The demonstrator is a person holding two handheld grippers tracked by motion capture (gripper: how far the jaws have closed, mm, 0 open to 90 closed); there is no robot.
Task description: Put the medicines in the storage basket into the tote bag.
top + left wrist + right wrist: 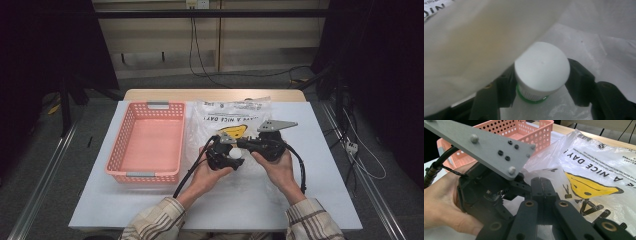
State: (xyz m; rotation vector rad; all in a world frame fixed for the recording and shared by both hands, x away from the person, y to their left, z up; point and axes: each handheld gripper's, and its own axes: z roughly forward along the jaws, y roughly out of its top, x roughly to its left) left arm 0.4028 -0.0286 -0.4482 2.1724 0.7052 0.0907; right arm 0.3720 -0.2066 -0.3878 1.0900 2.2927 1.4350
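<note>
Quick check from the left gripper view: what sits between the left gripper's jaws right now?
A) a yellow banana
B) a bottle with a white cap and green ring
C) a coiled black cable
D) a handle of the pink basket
B: in the left gripper view a white-capped bottle with a green ring under the cap stands between the left gripper jaws, beside the plastic bag.

In the left gripper view, the white-capped bottle (541,72) at centre runs off the bottom edge; its body below the green ring is blurred and pale, so any label cannot be told. A fold of the plastic bag (474,42) fills the upper left and hides what lies behind. In the right gripper view, the bag's print (596,162) is cut by the right edge, and the pink basket (524,132) by the top.
</note>
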